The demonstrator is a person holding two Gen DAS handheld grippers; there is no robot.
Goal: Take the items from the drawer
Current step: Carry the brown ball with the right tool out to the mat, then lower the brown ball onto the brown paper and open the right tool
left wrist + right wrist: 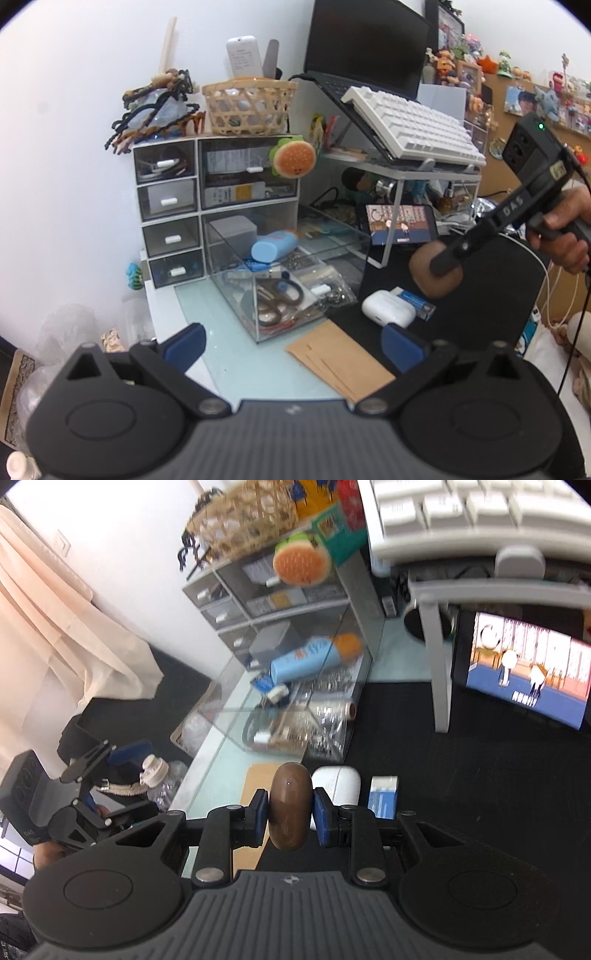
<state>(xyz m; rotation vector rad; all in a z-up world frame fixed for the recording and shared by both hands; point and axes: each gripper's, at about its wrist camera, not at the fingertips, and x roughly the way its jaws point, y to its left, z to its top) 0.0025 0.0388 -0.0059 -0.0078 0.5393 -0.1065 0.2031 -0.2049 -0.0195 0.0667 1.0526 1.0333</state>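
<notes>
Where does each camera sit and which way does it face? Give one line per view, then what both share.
Left wrist: sits on the left claw, open and empty, facing the pulled-out clear drawer and organizer; the right claw and a hand show at right.
Right wrist: sits on the right claw, shut on a brown oval case, looking down at the desk; the left claw shows at left.
Shared: drawer, blue tube, white earbud case, burger plush, tablet.

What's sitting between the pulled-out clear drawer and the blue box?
The white earbuds case lies between clear drawer and blue box, seen in the left wrist view.
</notes>
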